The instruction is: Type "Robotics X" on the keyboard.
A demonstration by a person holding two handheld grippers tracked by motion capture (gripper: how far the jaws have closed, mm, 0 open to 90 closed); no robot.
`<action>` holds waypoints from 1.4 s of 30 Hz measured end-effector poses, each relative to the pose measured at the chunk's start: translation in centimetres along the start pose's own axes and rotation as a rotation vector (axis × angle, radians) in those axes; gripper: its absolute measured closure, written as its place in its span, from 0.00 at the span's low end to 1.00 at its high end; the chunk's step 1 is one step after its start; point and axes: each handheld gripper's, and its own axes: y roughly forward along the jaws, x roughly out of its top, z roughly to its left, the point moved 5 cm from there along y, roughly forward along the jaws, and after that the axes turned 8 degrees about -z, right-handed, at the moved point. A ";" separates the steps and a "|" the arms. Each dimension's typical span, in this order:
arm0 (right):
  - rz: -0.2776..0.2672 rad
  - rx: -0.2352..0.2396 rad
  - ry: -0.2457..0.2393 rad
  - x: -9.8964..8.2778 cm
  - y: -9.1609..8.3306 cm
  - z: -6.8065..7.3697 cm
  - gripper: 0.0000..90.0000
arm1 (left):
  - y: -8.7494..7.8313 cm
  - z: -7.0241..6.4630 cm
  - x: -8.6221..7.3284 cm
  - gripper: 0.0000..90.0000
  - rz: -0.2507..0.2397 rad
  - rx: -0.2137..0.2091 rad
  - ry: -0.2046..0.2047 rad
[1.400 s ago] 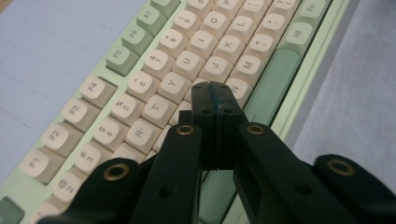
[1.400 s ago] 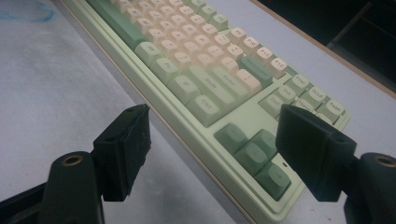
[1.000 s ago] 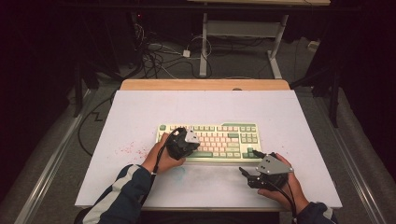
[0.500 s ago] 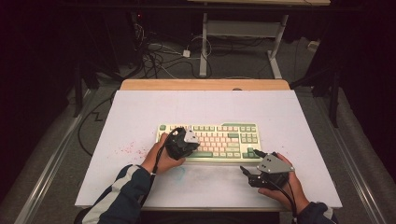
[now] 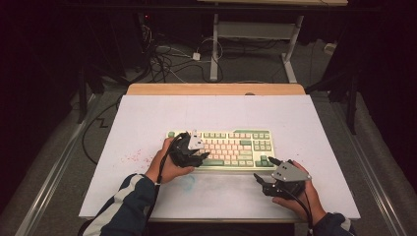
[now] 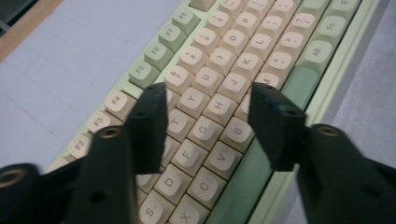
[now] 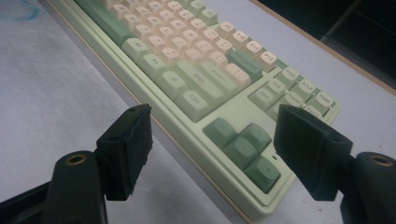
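A pale green keyboard (image 5: 236, 145) with cream and green keys lies across the middle of the white table top (image 5: 221, 113). My left gripper (image 5: 200, 156) hovers over its left half. In the left gripper view its jaws (image 6: 208, 100) stand apart above the T, G and B keys of the keyboard (image 6: 233, 51); they have just been opening, with nothing gripped between them. My right gripper (image 5: 263, 168) rests on the table by the keyboard's near right corner. Its jaws (image 7: 212, 121) stand wide open, and past them are the arrow keys of the keyboard (image 7: 187, 60).
A wooden strip (image 5: 216, 89) borders the table's far edge. Faint red specks (image 5: 133, 158) and a blue scribble (image 5: 189, 183) mark the white surface near the left hand. Cables (image 5: 167, 61) and table legs (image 5: 214, 49) lie on the floor beyond.
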 end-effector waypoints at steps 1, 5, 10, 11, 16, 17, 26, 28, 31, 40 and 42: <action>-0.001 0.001 0.001 0.0 0.0 0.0 0.32 | -0.1 0.0 0.0 0.41 -0.010 0.000 0.007; 0.001 0.000 0.003 0.0 0.0 -0.1 0.32 | -0.7 -0.2 0.4 0.29 -0.062 -0.014 0.006; 0.003 0.003 0.002 -0.1 0.0 -0.1 0.32 | -2.0 0.1 0.7 0.23 -0.108 -0.014 0.023; 0.003 0.003 0.003 -0.1 0.0 -0.1 0.32 | -2.2 0.2 0.7 0.23 -0.113 -0.010 0.029; 0.002 -0.005 0.010 -0.1 0.1 -0.2 0.33 | -3.4 1.0 0.6 0.23 -0.131 0.004 0.045; 0.002 -0.007 0.014 -0.1 0.1 -0.2 0.33 | -3.6 1.1 0.6 0.23 -0.135 0.006 0.043; 0.012 0.000 0.033 -0.2 0.5 -0.4 0.39 | -5.7 2.3 -0.7 0.23 -0.132 0.040 0.061; 0.016 0.002 0.035 -0.2 0.6 -0.4 0.42 | -6.2 2.6 -0.8 0.23 -0.135 0.047 0.052; 0.024 0.015 0.041 -0.1 0.7 -0.6 0.52 | -6.8 3.0 -1.0 0.23 -0.118 0.053 0.055; 0.048 0.092 0.068 0.9 1.8 -1.0 0.90 | -8.3 4.4 -1.7 0.23 -0.117 0.101 0.036; 0.063 0.109 0.057 1.2 2.3 -0.9 0.94 | -8.6 4.6 -1.9 0.23 -0.118 0.108 0.023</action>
